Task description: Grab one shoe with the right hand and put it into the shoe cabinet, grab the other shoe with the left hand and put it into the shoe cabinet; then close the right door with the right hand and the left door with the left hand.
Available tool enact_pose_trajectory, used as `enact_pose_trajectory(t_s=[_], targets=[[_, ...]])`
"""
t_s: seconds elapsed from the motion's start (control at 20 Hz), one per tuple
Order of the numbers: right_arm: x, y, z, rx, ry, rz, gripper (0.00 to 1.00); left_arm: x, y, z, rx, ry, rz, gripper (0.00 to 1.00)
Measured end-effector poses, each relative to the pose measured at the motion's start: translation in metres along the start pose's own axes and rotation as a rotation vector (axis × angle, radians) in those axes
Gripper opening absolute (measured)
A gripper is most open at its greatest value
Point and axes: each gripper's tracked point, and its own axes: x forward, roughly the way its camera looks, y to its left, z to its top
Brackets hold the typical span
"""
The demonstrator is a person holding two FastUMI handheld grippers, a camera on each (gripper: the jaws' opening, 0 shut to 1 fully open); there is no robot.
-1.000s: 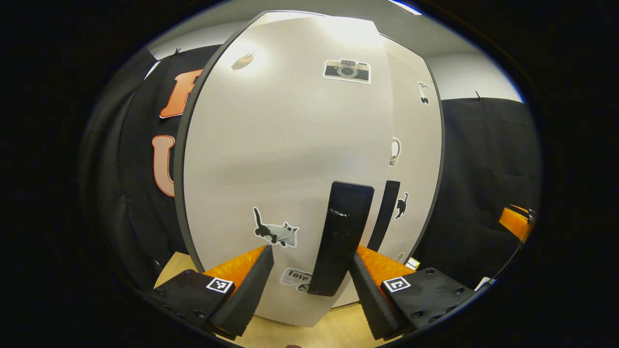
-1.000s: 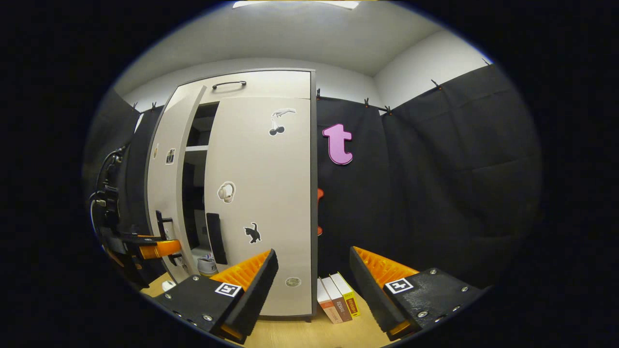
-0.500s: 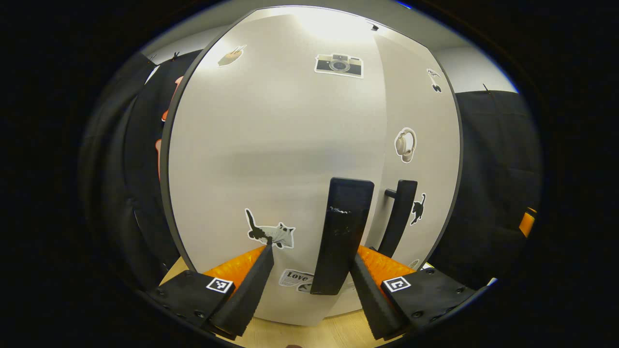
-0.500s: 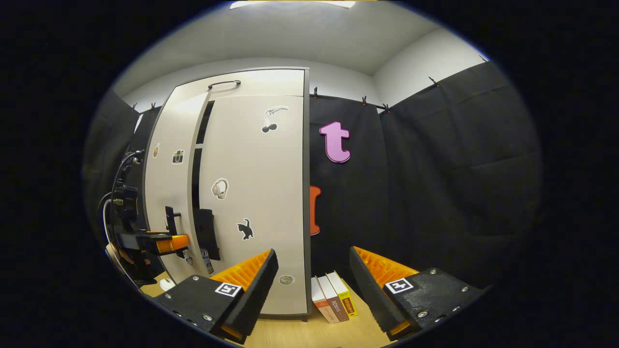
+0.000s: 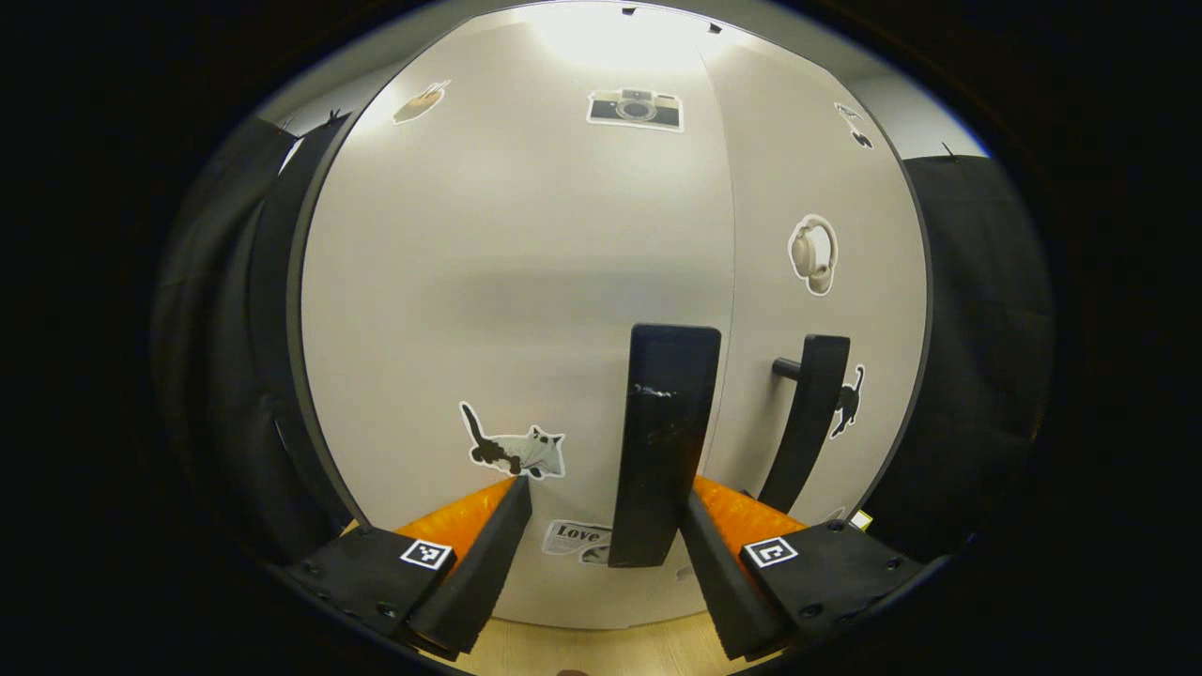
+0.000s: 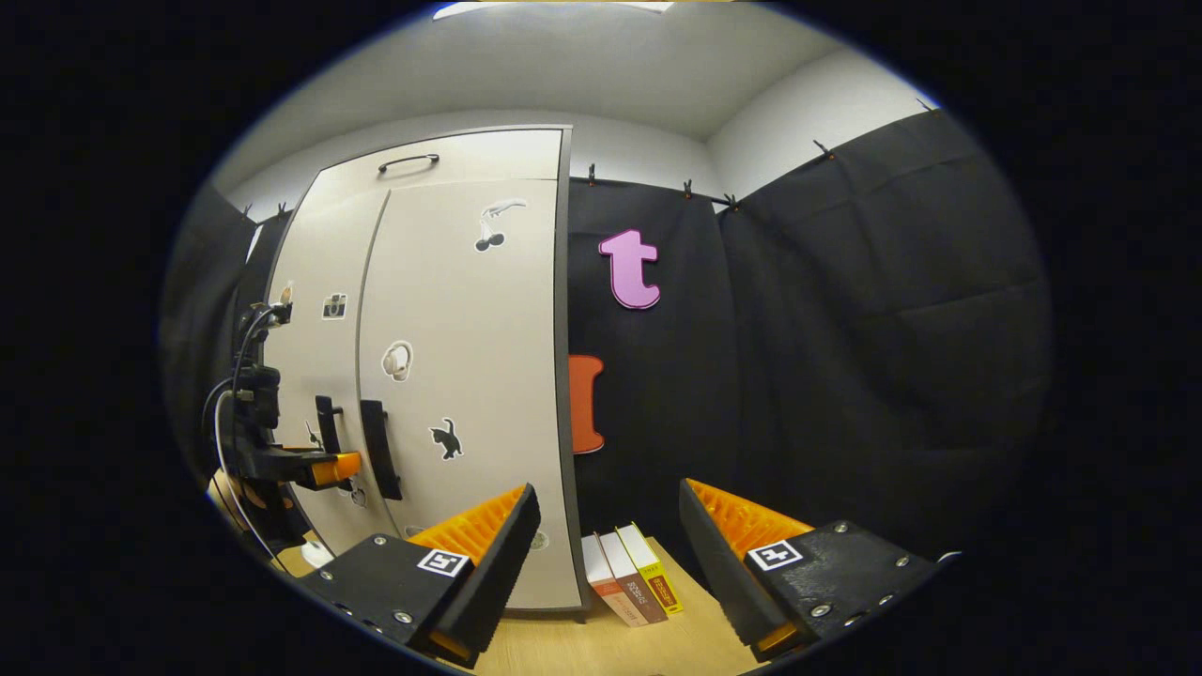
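Note:
In the left gripper view the white shoe cabinet (image 5: 526, 282) stands close in front, its two sticker-covered doors flush together. My left gripper (image 5: 606, 554) is open; the left door's black handle (image 5: 662, 441) stands between its fingers, close against the right one. The right door's handle (image 5: 808, 422) is just beyond. In the right gripper view the cabinet (image 6: 460, 376) is at the left with both doors shut and the left gripper (image 6: 329, 467) at the left door's handle (image 6: 327, 424). My right gripper (image 6: 606, 554) is open and empty, away from the cabinet.
Three books (image 6: 629, 587) stand on the wooden floor (image 6: 601, 648) beside the cabinet's right side. Black cloth walls (image 6: 845, 357) close the booth behind and to the right. A small top compartment with a handle (image 6: 408, 162) sits above the doors.
The left door has swung fully shut with my left gripper at its handle; the dark gap between the doors is gone. The right gripper view has shifted slightly.

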Motion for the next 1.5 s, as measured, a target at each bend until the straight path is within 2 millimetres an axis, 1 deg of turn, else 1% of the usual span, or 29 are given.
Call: enact_pose_trajectory(t_s=[0.1,0.2,0.3,0.5,0.65,0.7,0.8,0.9,1.1,1.25,1.3,1.4,1.45,1.5], targets=[[0.004,-0.001,0.002,-0.006,-0.001,0.001,0.92,-0.014,-0.001,0.008,-0.022,-0.009,-0.019,0.97],[0.009,0.003,0.006,-0.01,0.001,0.013,0.92,-0.04,0.001,0.028,-0.041,-0.041,-0.04,0.97],[0.013,0.009,0.014,-0.012,-0.004,0.033,0.92,-0.066,0.013,0.051,-0.025,-0.077,-0.031,0.96],[0.015,0.02,0.04,-0.025,-0.029,0.071,0.92,-0.121,0.049,0.093,0.0,-0.151,0.006,0.97],[0.009,0.03,0.065,-0.025,-0.053,0.103,0.92,-0.161,0.076,0.121,0.007,-0.209,0.036,0.97],[0.007,0.033,0.072,-0.029,-0.06,0.113,0.92,-0.176,0.087,0.13,0.004,-0.227,0.047,0.96],[0.0,0.041,0.085,-0.044,-0.071,0.137,0.92,-0.211,0.114,0.147,-0.003,-0.27,0.092,0.97],[-0.006,0.048,0.097,-0.063,-0.089,0.158,0.92,-0.244,0.139,0.157,0.007,-0.304,0.137,0.96],[-0.017,0.057,0.114,-0.107,-0.12,0.173,0.92,-0.304,0.184,0.173,0.02,-0.36,0.242,0.96],[-0.025,0.067,0.123,-0.084,-0.133,0.213,0.92,-0.345,0.203,0.178,-0.019,-0.399,0.277,0.94],[-0.028,0.07,0.124,-0.076,-0.134,0.226,0.92,-0.356,0.209,0.179,-0.028,-0.411,0.289,0.94],[-0.03,0.072,0.126,-0.065,-0.134,0.235,0.92,-0.373,0.221,0.177,-0.034,-0.426,0.322,0.99],[-0.031,0.073,0.126,-0.06,-0.137,0.236,0.92,-0.381,0.226,0.177,-0.033,-0.431,0.341,0.96],[-0.032,0.074,0.127,-0.054,-0.142,0.236,0.92,-0.385,0.228,0.176,-0.031,-0.429,0.352,0.96]])
